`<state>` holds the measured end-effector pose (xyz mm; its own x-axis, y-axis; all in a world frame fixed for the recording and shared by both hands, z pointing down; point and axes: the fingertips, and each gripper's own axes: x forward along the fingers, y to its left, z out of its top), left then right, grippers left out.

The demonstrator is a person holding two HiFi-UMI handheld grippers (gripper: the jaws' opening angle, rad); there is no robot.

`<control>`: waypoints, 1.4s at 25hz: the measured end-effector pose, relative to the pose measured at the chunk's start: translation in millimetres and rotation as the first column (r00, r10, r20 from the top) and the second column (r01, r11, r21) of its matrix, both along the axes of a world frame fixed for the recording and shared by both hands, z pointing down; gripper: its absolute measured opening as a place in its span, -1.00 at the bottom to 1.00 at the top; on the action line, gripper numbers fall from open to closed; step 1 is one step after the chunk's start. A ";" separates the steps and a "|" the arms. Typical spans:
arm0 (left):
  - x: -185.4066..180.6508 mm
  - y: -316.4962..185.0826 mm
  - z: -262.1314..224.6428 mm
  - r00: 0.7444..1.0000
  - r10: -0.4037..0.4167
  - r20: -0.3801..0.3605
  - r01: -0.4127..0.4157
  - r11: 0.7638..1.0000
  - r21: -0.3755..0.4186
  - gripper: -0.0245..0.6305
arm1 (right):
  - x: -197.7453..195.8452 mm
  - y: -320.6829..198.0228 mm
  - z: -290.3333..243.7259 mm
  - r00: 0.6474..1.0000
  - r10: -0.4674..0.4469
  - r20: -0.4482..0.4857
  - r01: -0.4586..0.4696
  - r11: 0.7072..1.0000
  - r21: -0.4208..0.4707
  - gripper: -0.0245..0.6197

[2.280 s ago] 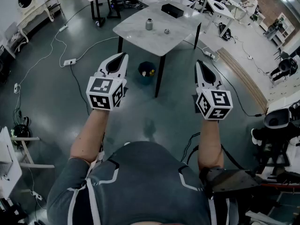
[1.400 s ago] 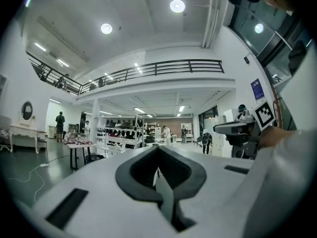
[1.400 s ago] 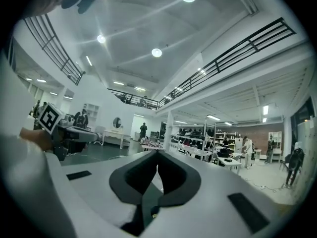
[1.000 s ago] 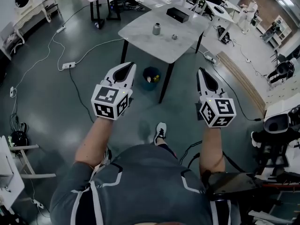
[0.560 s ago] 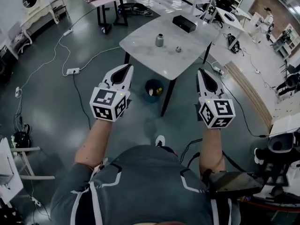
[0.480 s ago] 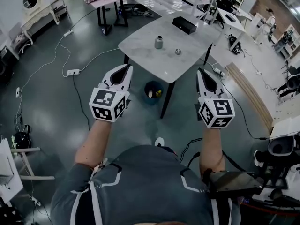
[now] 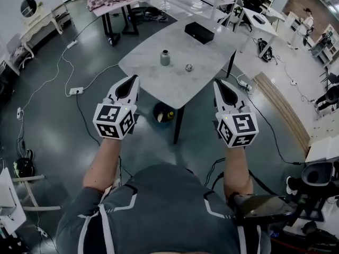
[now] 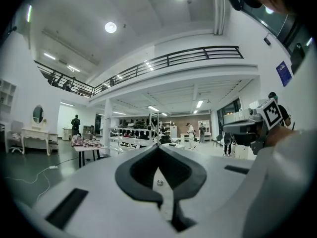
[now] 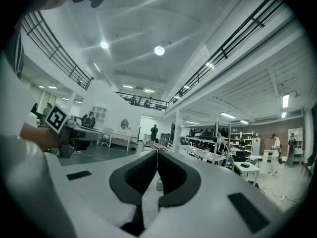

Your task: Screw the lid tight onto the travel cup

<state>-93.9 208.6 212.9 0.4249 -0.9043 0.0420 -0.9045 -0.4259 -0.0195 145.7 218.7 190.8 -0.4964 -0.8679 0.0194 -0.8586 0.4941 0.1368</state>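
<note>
Head view: left tongs (image 7: 134, 78), right tongs (image 7: 216, 82) clenched empty, facing table (image 7: 153, 83) bearing cup (image 7: 165, 57), lid (image 7: 188, 67), box (image 7: 199, 32).

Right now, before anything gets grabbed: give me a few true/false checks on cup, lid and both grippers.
The lid lies on the table, apart from the travel cup. True.
The travel cup lies on its side. False: it stands upright.
The left gripper holds the lid. False: its jaws are shut on nothing.
The right gripper is shut and empty. True.
A black box sits on the table beyond the cup. True.
</note>
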 end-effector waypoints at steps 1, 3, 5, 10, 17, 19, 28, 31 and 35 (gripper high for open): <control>7.1 -6.6 1.3 1.000 0.003 0.006 -0.003 1.000 0.001 -0.90 | 6.0 -5.1 2.5 1.000 -0.003 -0.002 0.003 1.000 -0.003 -0.83; 18.9 -16.9 4.0 1.000 0.005 0.018 -0.005 1.000 0.001 -0.90 | 17.6 -13.4 5.8 1.000 -0.009 -0.005 0.009 1.000 -0.005 -0.84; 27.3 -27.6 5.5 1.000 0.003 0.027 -0.003 1.000 -0.003 -0.90 | 28.1 -22.5 6.7 1.000 -0.013 -0.006 0.013 1.000 0.000 -0.84; 39.2 -59.0 11.2 0.998 0.009 0.059 -0.008 1.000 -0.016 -0.90 | 43.7 -54.7 16.3 1.000 -0.009 0.018 0.009 1.000 -0.012 -0.84; 27.1 -118.1 18.2 0.998 0.052 0.034 -0.052 0.999 -0.003 -0.90 | 31.0 -105.6 16.5 1.000 0.027 -0.009 -0.027 1.000 -0.012 -0.84; 19.7 -142.9 19.3 0.997 0.074 0.023 -0.074 0.997 0.005 -0.90 | 21.8 -126.1 14.8 0.999 0.041 -0.019 -0.041 0.999 -0.002 -0.83; -3.0 -255.8 40.7 0.980 0.201 0.017 -0.200 0.979 -0.025 -0.90 | -9.9 -227.7 35.0 0.990 0.138 -0.016 -0.139 0.989 -0.057 -0.83; -7.6 -281.7 55.7 0.974 0.227 0.028 -0.225 0.973 -0.059 -0.90 | -15.1 -248.4 46.8 0.985 0.173 -0.015 -0.174 0.980 -0.093 -0.83; -15.7 -311.2 69.2 0.962 0.273 0.012 -0.271 0.960 -0.073 -0.89 | -28.4 -274.2 57.7 0.982 0.187 -0.027 -0.189 0.977 -0.103 -0.82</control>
<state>-109.7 -102.6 282.1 0.6527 -0.7490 0.1134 -0.7540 -0.6569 0.0009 117.3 -55.4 248.5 -0.3236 -0.9382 0.1224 -0.9353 0.3368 0.1082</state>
